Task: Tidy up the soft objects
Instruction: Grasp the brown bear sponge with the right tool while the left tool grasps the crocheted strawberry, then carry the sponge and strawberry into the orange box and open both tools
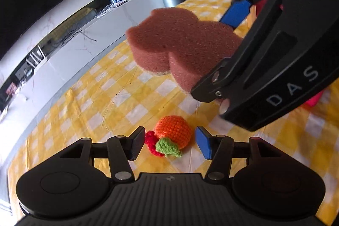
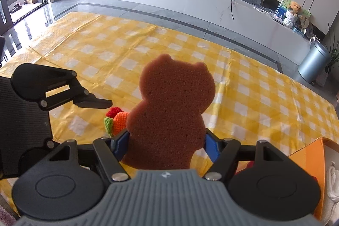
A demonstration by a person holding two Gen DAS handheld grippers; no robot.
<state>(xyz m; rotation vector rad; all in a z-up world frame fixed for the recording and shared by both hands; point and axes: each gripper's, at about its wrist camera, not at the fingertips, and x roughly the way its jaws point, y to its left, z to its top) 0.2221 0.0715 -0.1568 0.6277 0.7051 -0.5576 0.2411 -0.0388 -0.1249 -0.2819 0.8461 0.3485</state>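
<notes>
1. The sponge [image 2: 169,111] hides most of the crochet toy [image 2: 115,121] in the right wrist view.
2. The orange box [image 2: 310,160] is cut off at the right edge.
3. The right gripper [image 1: 228,52] covers the sponge's lower end in the left wrist view.

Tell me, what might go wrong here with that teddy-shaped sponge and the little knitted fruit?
The right gripper pinches the bear sponge only at its lower end, so the soft foam could bend or slip free. The left gripper stands open around the crocheted orange, which lies on the checked cloth; closing off-centre might catch just the red piece. The two grippers are close together and could bump.
</notes>
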